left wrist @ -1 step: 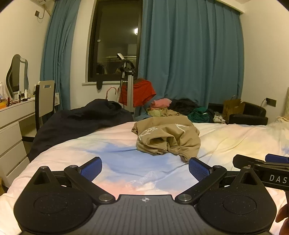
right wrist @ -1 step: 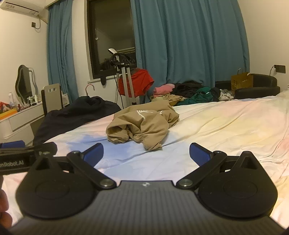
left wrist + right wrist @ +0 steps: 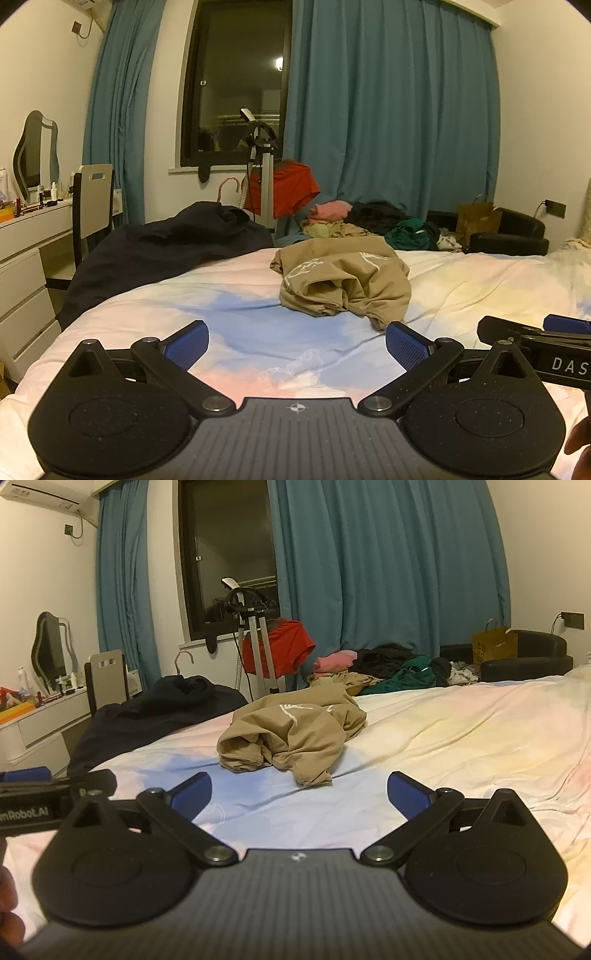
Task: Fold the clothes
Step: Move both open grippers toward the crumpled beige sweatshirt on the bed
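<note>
A crumpled tan garment (image 3: 343,280) with a white print lies bunched on the pastel bed sheet (image 3: 480,280), a short way ahead of both grippers. My left gripper (image 3: 297,345) is open, its blue pads wide apart just above the sheet, holding nothing. In the right wrist view the same tan garment (image 3: 291,731) lies ahead and slightly left. My right gripper (image 3: 300,795) is also open and empty over the sheet (image 3: 461,738). Each gripper shows at the edge of the other's view: the right one (image 3: 535,332) and the left one (image 3: 55,786).
A black garment (image 3: 166,251) lies heaped on the bed's far left edge. Beyond the bed are a pile of clothes (image 3: 369,221), a stand with a red garment (image 3: 291,188), a black armchair (image 3: 517,232), and a white desk (image 3: 22,236) with a chair (image 3: 94,199).
</note>
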Tool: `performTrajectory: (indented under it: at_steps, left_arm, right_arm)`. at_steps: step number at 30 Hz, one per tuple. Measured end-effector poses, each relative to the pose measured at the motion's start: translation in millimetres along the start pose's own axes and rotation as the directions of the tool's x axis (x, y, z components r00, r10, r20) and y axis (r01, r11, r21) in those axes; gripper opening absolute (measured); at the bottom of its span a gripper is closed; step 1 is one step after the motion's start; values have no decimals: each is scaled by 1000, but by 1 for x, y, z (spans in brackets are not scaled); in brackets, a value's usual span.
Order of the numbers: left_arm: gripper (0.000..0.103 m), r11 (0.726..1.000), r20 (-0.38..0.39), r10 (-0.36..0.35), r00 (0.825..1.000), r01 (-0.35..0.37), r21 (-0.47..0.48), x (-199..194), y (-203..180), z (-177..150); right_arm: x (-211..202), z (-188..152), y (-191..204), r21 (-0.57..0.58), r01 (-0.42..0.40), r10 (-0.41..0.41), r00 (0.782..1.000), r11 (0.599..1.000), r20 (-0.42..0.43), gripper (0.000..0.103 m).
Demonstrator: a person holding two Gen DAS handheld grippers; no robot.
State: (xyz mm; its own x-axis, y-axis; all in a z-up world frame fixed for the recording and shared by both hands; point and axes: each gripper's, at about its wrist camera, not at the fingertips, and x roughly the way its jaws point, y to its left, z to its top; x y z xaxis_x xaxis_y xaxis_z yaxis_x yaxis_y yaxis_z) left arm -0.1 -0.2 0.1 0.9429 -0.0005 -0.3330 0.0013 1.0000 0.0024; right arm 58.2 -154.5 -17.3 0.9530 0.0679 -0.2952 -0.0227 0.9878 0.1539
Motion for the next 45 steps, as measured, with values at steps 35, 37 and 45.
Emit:
performTrajectory:
  at_steps: [35, 37, 45]
  left_arm:
    - [103, 999, -19, -32, 999, 32, 5, 5, 4, -6]
    - [103, 999, -19, -38, 999, 38, -1, 5, 4, -6]
    - [103, 1000, -16, -24, 1000, 24, 6, 5, 4, -8]
  right_arm:
    - [-4, 2, -4, 19, -4, 4, 1000, 1000, 25, 103]
    - [-5, 5, -6, 38, -27, 25, 999, 999, 45, 103]
    - [-12, 8, -8, 57, -63, 56, 991, 996, 122, 103]
